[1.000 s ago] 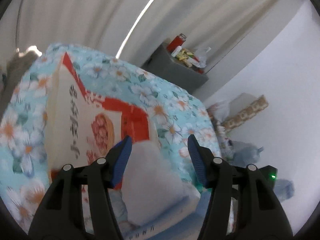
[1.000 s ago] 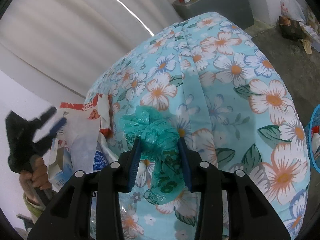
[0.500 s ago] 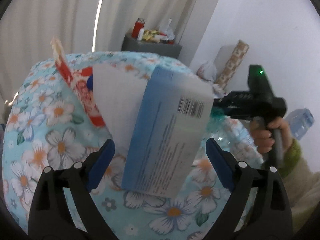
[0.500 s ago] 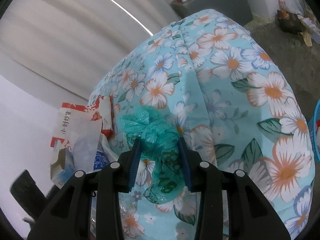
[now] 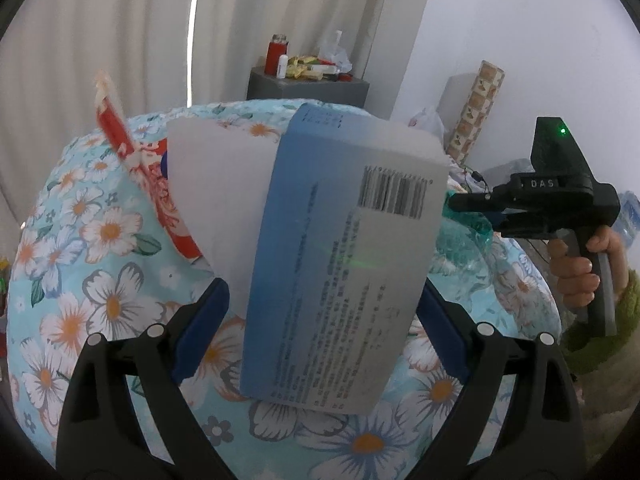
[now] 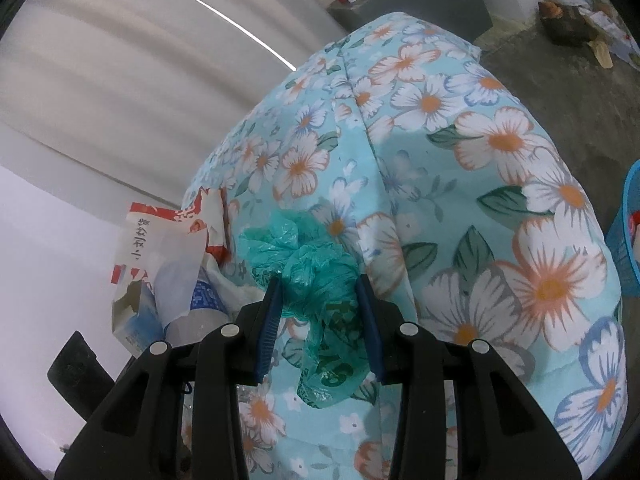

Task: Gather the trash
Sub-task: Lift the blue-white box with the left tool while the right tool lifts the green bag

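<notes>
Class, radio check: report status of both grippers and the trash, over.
Left gripper jaws just opened, wide around blue carton. Right gripper shut on green plastic bag. Red-and-white paper bag waiting beside it. Nothing blocking.

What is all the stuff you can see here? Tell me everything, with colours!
box: 1, blue and white, between the open left jaws
paper bag: 1, red and white, on the cloth behind the box
plastic bag: 1, crumpled, green, in the right gripper's jaws
cloth: 1, light blue with flowers, under the trash
basket: 1, blue, right edge of right view
cabinet: 1, grey, by the curtain
jar: 1, red, on the cabinet
curtain: 1, white, behind
left gripper: 1, black with blue pads, open
right gripper: 1, black with blue pads, shut on the plastic bag
hand: 1, holding the right gripper's handle
</notes>
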Available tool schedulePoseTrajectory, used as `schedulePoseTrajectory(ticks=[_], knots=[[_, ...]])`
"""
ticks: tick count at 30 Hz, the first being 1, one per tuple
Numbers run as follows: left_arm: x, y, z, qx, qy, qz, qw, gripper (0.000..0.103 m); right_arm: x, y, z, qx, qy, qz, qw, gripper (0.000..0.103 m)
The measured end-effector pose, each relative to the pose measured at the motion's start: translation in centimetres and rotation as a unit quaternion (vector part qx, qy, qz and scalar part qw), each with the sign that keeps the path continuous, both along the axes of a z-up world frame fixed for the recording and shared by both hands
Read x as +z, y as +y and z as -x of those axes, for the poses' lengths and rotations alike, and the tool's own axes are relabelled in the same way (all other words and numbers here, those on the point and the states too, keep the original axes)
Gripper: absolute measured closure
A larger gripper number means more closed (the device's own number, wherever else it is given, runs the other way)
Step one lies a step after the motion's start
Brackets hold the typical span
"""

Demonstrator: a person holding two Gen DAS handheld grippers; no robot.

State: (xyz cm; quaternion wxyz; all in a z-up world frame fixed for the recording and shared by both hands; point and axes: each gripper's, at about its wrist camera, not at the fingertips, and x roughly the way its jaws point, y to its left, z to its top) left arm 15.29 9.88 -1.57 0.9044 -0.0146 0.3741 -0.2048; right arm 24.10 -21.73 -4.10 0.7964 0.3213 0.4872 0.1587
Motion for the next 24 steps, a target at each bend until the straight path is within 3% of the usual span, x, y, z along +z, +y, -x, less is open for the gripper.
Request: schedulePoseTrajectory(ticks=[9, 24], knots=[[-0.3, -1.4, -0.2, -0.005, -0.015, -0.019, 0.9997, 0.033, 0.0, 0.0, 0.7, -0.008, -0.001, -0.006, 1.000, 0.066], [0.9, 0.1, 0.4, 0.018, -0.022, 0.013, 0.9995, 0.033, 0.2, -0.8, 1.5, -0.012, -0.002, -0.032, 0.999, 0.066]])
